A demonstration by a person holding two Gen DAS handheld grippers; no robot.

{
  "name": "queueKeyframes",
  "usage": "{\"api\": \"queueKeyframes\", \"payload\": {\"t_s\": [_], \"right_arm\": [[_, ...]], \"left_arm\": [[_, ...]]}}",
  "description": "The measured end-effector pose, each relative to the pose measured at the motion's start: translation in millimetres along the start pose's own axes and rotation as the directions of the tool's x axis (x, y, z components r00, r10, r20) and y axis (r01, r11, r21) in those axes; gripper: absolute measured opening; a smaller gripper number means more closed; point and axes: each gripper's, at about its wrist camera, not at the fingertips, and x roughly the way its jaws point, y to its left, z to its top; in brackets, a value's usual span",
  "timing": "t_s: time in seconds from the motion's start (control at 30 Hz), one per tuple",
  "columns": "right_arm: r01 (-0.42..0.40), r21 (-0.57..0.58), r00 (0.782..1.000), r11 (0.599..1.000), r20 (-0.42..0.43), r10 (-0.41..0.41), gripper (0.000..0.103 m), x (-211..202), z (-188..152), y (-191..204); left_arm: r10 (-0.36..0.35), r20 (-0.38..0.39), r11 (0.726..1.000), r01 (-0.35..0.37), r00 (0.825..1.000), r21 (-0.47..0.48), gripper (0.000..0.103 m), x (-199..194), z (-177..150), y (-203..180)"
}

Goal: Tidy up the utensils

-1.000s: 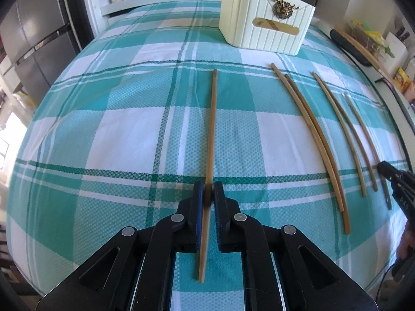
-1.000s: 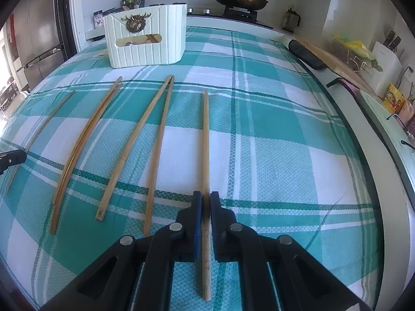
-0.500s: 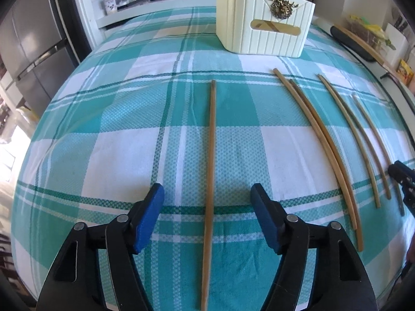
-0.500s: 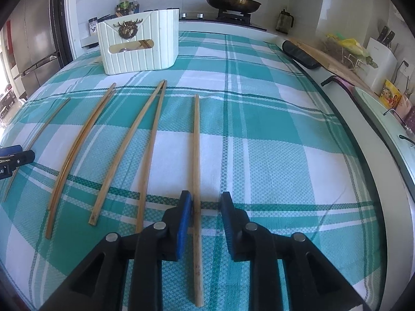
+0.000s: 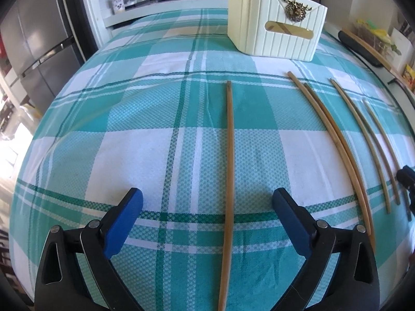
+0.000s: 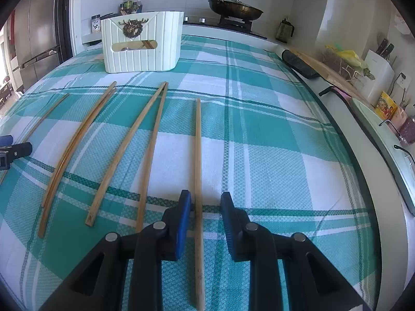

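L tongs (image 5: 207,194): standing spread wide, jaws just been opening, blue pads (image 5: 124,215) pressing on nothing. Straddling L stick (image 5: 229,168), which is lying flat on cloth (image 5: 129,129) midway between pads, touching neither, running away toward far edge.

R tongs (image 6: 205,195): standing only slightly apart, jaws just been opening a little, pinching nothing. Bracketing R stick (image 6: 198,155), lying flat on cloth betw. pads, closer to L pad; cannot tell if grazing it.

Both tongs angling down at table; tip of each showing at edge of other's view.

Remaining sticks: lying on cloth betw. the two tongs as 2 pairs. Pair A (image 6: 72,140) w. sticks running tight side by side. Pair B (image 6: 151,150) meeting at far tips, fanning apart toward near ends. All pointing roughly toward box (image 5: 272,39).

Box: cream, ribbed, standing upright at far side of cloth, well apart from loose sticks; slot in front showing more utensils inside.

Bkgd: wok (image 6: 233,7) sitting on stove behind table; fridge (image 5: 39,39) standing at L.
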Motion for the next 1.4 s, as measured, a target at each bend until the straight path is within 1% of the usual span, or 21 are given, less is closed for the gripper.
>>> {"api": "queueKeyframes", "payload": {"t_s": [0.5,0.57,0.63,0.67,0.77,0.83,0.87,0.9,0.97,1.07,1.13,1.17,1.2,1.23,1.27,1.3,1.37,1.4], "right_arm": [[-0.005,0.006,1.0,1.0,-0.001,0.005,0.025,0,0,-1],[-0.025,0.023,1.0,0.999,-0.003,0.025,0.025,0,0,-5],[-0.088,0.058,0.996,0.994,-0.011,0.089,0.025,1,1,-15],[-0.114,0.055,0.993,0.992,-0.019,0.116,0.026,2,2,-18],[-0.182,0.009,0.98,0.983,-0.083,0.182,0.026,6,9,-24],[-0.221,-0.01,0.967,0.975,-0.134,0.218,0.026,12,19,-27],[-0.238,-0.021,0.959,0.971,-0.161,0.231,0.026,16,24,-28],[-0.25,-0.034,0.953,0.968,-0.185,0.239,0.026,20,31,-28],[-0.266,-0.051,0.941,0.963,-0.229,0.248,0.026,30,44,-26],[-0.272,-0.089,0.932,0.958,-0.27,0.239,0.026,49,69,-19],[-0.268,-0.111,0.93,0.957,-0.29,0.227,0.027,63,88,-11],[-0.27,-0.113,0.927,0.956,-0.298,0.226,0.026,70,97,-8],[-0.268,-0.112,0.926,0.957,-0.303,0.224,0.026,76,106,-6],[-0.266,-0.104,0.924,0.958,-0.31,0.223,0.022,83,114,-5],[-0.263,-0.089,0.923,0.961,-0.314,0.223,0.012,88,120,-5],[-0.257,-0.077,0.924,0.963,-0.311,0.222,0.008,92,127,-5],[-0.272,-0.033,0.917,0.962,-0.313,0.249,0.006,99,134,-9],[-0.269,-0.007,0.918,0.963,-0.306,0.254,0.006,99,135,-13]], "left_arm": [[-0.001,-0.003,1.0,0.001,1.0,0.002,0.102,0,0,0],[-0.018,-0.036,1.0,0.019,0.999,0.018,0.102,1,3,2],[-0.053,-0.082,0.998,0.056,0.995,0.035,0.1,2,7,6],[-0.078,-0.105,0.995,0.083,0.991,0.046,0.1,2,11,9],[-0.124,-0.153,0.987,0.138,0.98,0.081,0.1,7,24,12],[-0.115,-0.179,0.984,0.136,0.977,0.114,0.098,14,35,12],[-0.106,-0.188,0.982,0.132,0.976,0.133,0.095,18,39,10],[-0.089,-0.198,0.98,0.122,0.976,0.16,0.094,23,44,8],[-0.088,-0.2,0.974,0.126,0.976,0.187,0.092,30,56,4],[-0.1,-0.218,0.971,0.143,0.971,0.192,0.083,40,76,-2],[-0.099,-0.226,0.969,0.145,0.969,0.199,0.072,45,87,-6],[-0.103,-0.229,0.969,0.149,0.968,0.197,0.063,47,92,-7],[-0.095,-0.228,0.97,0.142,0.969,0.199,0.058,49,97,-8],[-0.09,-0.224,0.969,0.137,0.97,0.205,0.038,50,101,-9],[-0.106,-0.223,0.967,0.152,0.969,0.204,0.011,50,104,-9],[-0.13,-0.229,0.966,0.175,0.965,0.19,0.007,52,107,-8],[-0.141,-0.217,0.97,0.179,0.966,0.163,0.004,51,109,-4],[-0.153,-0.199,0.971,0.185,0.968,0.152,0.004,49,109,-1]]}}
